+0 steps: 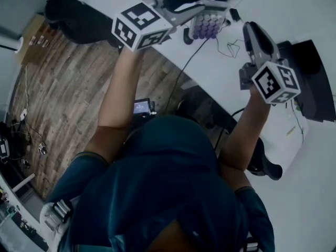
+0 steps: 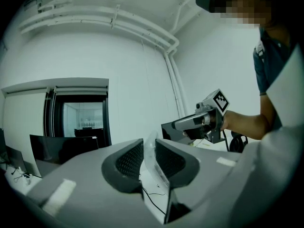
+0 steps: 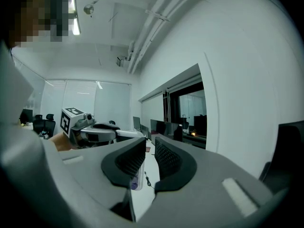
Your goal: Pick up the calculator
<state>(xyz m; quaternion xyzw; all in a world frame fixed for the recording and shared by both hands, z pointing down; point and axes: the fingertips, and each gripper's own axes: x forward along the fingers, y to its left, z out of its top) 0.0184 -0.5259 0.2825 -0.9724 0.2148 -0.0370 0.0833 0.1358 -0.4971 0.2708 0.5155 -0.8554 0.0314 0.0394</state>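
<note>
the left gripper (image 2: 149, 148) was held level, its pads pinched on the thin edge of the calculator (image 1: 206, 26), whose purple keys were seen from above; the calculator was kept in the air over the white table (image 1: 294, 9); the right gripper (image 3: 150, 148) was held beside it, jaws parted by a narrow gap, nothing between; a black cable (image 1: 195, 54) was laid across the table; dark monitors (image 3: 164, 127) were ranged beyond
</note>
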